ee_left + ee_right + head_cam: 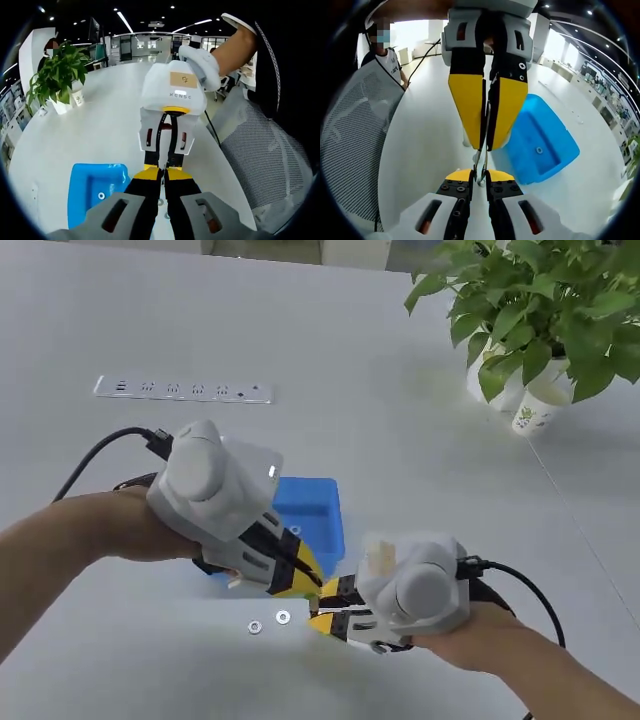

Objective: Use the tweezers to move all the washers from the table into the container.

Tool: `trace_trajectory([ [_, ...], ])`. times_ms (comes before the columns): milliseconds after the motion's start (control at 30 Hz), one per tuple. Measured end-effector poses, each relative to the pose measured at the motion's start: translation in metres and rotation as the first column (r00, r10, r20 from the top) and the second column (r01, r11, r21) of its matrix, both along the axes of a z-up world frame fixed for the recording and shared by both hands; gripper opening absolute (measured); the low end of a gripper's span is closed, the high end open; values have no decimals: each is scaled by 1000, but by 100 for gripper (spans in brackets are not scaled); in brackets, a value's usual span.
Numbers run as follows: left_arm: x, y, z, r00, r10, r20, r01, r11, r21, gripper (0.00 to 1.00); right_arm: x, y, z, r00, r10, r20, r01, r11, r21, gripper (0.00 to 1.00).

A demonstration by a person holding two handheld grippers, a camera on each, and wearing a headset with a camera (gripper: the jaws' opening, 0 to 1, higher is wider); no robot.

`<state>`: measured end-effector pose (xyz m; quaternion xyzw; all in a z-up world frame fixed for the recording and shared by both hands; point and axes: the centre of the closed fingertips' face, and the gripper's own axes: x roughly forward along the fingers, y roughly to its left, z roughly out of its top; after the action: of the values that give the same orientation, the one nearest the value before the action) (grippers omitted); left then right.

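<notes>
Holds the tweezers point(480, 167) in the left gripper point(298, 578), yellow jaws pressed together on the thin blades. Meets them head-on with the right gripper point(328, 620), jaws closed onto the tweezers' lower end. Hangs both low over the white table point(420, 440), just beside the blue container point(320, 502). Shows two washers point(255, 626) lying side by side on the table, near the grippers' tips and outside the container. Shows one more washer point(538, 150) on the container's floor. Has a power strip point(180, 390) and a potted plant point(540, 310) well beyond, toward the far side.
</notes>
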<state>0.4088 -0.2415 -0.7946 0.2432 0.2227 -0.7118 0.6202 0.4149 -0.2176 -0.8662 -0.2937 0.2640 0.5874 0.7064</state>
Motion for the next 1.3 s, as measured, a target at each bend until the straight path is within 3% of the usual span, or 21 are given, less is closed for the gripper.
trace_trajectory([
  [767, 9, -8, -3, 1000, -2, 17, 2, 1000, 10, 6, -1, -2, -1, 1000, -8, -19, 8, 1000, 3, 20],
  [1067, 10, -16, -3, 1000, -13, 17, 13, 1000, 7, 6, 3, -8, 1, 999, -38, -34, 38, 999, 15, 19],
  [1300, 10, -19, -3, 1000, -17, 16, 17, 1000, 6, 6, 4, -9, 1, 999, -44, -32, 45, 999, 16, 13],
])
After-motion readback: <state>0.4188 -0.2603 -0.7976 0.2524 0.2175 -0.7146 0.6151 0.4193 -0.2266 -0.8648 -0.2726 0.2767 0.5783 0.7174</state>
